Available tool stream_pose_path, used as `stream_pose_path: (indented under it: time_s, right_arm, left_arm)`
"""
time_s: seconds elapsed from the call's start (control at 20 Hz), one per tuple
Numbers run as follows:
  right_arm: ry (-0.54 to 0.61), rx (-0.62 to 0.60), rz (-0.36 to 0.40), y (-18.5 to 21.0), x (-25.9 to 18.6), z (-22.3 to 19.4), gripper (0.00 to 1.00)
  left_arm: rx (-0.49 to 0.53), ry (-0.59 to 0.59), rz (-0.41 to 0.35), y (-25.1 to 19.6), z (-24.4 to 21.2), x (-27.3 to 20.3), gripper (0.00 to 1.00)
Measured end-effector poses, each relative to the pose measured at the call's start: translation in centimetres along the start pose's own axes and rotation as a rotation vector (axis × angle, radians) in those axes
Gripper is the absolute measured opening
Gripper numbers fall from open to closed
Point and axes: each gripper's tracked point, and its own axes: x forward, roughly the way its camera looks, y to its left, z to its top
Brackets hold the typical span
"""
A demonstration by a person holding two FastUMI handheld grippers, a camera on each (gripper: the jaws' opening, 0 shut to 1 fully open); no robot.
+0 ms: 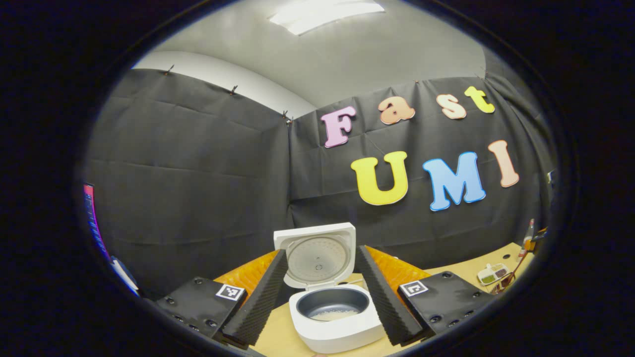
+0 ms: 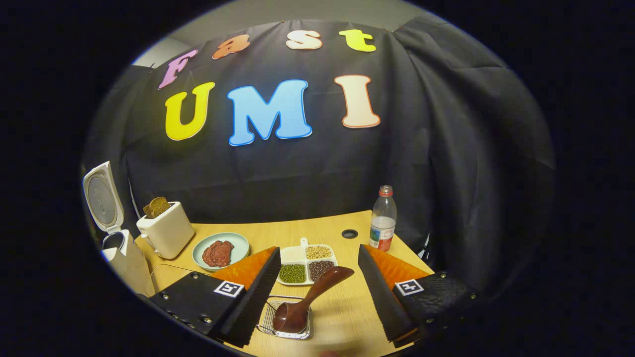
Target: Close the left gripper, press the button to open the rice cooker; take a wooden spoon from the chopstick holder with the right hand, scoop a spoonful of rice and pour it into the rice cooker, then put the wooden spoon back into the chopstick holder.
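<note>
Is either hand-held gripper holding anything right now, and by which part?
Nothing is held. Both stand open; the wooden spoon sits bowl-down in the chopstick holder, between the right hand-held gripper's fingers, untouched.

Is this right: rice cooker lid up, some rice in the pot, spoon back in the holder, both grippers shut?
One error: both grippers are open. The left gripper stands spread around the rice cooker in the left gripper view; the right gripper stands spread around the wooden spoon in the chopstick holder in the right gripper view.

Toaster (image 2: 166,230); meat plate (image 2: 237,243); bottle (image 2: 383,219)
</note>
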Motion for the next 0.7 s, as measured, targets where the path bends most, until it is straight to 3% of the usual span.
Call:
stream_pose_path:
  time_s: [0.5, 0.55, 0.6, 0.7]
  right_arm:
    - [0.200, 0.166, 0.032, -0.6, 2.8, -6.2, 0.95]
    - [0.207, 0.168, 0.026, -0.4, 2.8, -6.5, 0.90]
    - [0.216, 0.175, 0.035, -0.2, 3.0, -6.6, 0.70]
    - [0.258, 0.192, 0.073, 0.8, 2.6, -7.2, 0.64]
  left_arm:
    - [0.053, 0.061, 0.067, 2.3, -2.1, -1.7, 1.00]
    - [0.058, 0.069, 0.068, 2.2, -2.4, -1.7, 0.98]
    - [0.060, 0.075, 0.068, 2.2, -2.6, -2.0, 0.98]
    - [0.061, 0.085, 0.069, 2.3, -2.9, -2.2, 0.98]
